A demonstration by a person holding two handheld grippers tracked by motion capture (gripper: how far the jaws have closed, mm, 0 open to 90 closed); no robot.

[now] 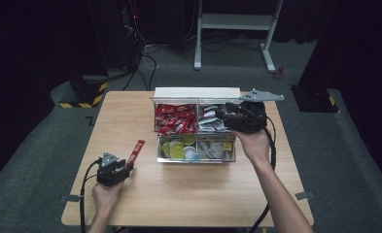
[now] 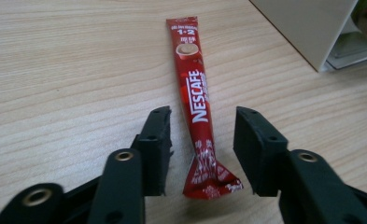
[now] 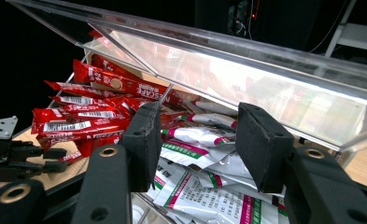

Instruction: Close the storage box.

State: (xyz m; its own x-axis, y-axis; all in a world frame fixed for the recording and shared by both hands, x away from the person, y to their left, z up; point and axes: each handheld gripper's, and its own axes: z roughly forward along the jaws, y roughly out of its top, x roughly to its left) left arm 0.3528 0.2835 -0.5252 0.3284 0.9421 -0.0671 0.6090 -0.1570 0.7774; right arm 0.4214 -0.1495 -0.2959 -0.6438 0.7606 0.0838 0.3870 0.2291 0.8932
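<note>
Red Nescafé stick sachet [image 2: 197, 100]; crimped ends

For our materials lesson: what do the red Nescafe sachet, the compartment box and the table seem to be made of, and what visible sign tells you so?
Red Nescafe sachet: probably printed plastic or foil film, slightly glossy; its crimped end is flared and creased.
Compartment box: clear hard plastic, likely acrylic; contents show through its shiny walls.
Table: wood or wood-look laminate, matt; pale grain lines run across it.
</note>
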